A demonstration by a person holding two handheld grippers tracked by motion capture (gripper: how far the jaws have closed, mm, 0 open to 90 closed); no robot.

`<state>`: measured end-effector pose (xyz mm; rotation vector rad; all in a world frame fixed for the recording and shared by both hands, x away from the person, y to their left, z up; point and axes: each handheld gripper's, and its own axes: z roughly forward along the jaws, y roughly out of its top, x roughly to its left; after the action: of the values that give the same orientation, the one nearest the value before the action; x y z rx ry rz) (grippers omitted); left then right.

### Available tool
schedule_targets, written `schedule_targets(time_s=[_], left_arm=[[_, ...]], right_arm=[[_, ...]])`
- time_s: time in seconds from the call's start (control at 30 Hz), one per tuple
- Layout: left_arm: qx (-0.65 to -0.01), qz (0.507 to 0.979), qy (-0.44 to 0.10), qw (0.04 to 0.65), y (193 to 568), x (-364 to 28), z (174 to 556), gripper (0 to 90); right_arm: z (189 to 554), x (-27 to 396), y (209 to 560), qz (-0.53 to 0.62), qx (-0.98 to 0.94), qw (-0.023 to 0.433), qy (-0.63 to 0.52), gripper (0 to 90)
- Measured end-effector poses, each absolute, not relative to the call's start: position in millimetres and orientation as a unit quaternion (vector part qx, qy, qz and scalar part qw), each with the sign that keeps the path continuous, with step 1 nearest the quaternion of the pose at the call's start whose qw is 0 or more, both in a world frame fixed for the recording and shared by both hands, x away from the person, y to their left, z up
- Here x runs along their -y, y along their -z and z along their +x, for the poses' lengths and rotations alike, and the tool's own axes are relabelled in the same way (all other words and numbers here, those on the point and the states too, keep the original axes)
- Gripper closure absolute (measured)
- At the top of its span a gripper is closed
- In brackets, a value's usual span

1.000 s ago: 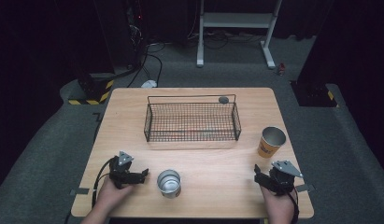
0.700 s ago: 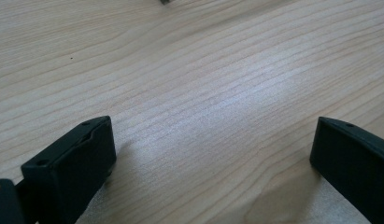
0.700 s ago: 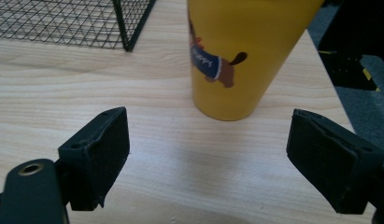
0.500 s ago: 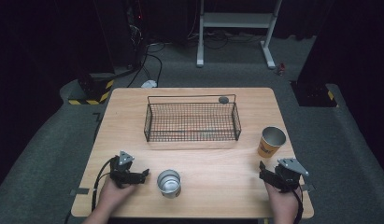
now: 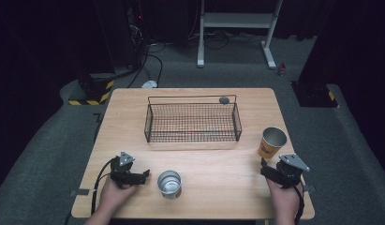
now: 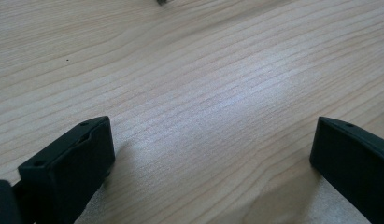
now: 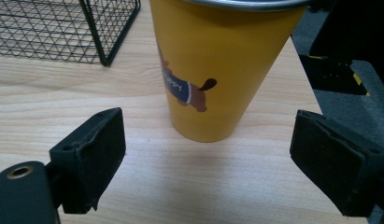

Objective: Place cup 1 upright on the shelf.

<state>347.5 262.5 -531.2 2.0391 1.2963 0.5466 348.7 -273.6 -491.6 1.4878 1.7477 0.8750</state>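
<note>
A: Where does the tall yellow cup with the metal rim and the little dog picture stand?

B: Upright on the light wooden bench, just off the right end of the black wire basket, near the bench's right edge. From the right gripper view the cup rises between the two black jaws but beyond them, with bare wood between it and the jaw tips.

A: And the right tongs?

B: Spread wide with nothing in them, low over the bench just on the person's side of the yellow cup, pointing at it. The right hand holds them from behind. A corner of the wire basket shows to the left of the cup in that same view.

A: What about the left tongs?

B: Also gaping and bare. In the left gripper view the jaws stand far apart over plain wood grain. From above they lie well to the left of the yellow cup, pointing at a short shiny metal cup that stands just beside their tips, not touching as far as I can tell. The left hand grips them near the bench's near edge.

A: Anything else by the basket?

B: A small dark round object at its far right corner; too small to make out.
</note>
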Motion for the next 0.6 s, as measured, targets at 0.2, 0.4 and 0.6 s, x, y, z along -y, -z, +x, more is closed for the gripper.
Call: schedule_targets(time_s=[0.2, 0.4, 0.6], left_arm=[[-0.49, 0.781, -0.206, 0.327, 531, -263, 347, 0.3], [-0.484, 0.785, -0.204, 0.328, 531, -262, 348, 0.3], [-0.482, 0.786, -0.203, 0.329, 531, -262, 348, 0.5]], right_arm=[[354, 275, 492, 0.571, -0.667, 0.337, -0.339, 10.6], [359, 274, 491, 0.568, -0.669, 0.34, -0.338, 10.4], [363, 279, 489, 0.575, -0.661, 0.339, -0.344, 10.4]])
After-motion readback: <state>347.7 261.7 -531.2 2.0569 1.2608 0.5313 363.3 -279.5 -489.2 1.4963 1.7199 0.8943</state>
